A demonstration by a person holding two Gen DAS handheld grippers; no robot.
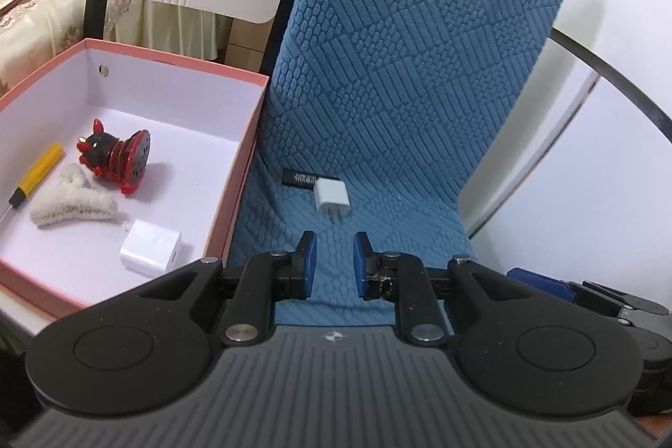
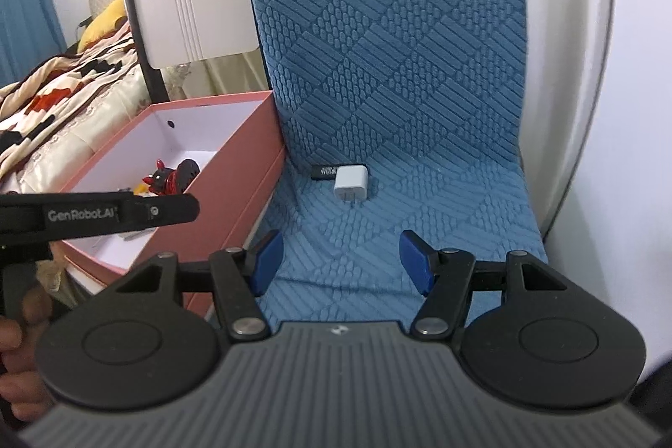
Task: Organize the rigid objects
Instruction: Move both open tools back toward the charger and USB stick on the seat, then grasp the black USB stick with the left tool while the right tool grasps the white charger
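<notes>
A white plug charger (image 1: pixel 332 196) (image 2: pixel 350 182) lies on the blue textured chair seat (image 1: pixel 378 137), beside a small black fabric label (image 1: pixel 299 178). My left gripper (image 1: pixel 334 263) hovers just short of the charger, its blue pads drawn close with a narrow empty gap. My right gripper (image 2: pixel 340 263) stands open over the seat, nearer the camera than the charger, with nothing between its pads. The pink box (image 1: pixel 248 137) to the left holds a red and black figurine (image 1: pixel 115 154), a yellow screwdriver (image 1: pixel 35 171), a beige fuzzy clip (image 1: pixel 73 198) and another white charger (image 1: pixel 151 246).
The chair back (image 2: pixel 399 28) rises steeply behind the charger. A white wall and a dark metal armrest (image 1: pixel 609 78) lie to the right. A bed with a patterned blanket (image 2: pixel 63 91) is behind the box. A person's hand (image 2: pixel 21 343) grips the left tool.
</notes>
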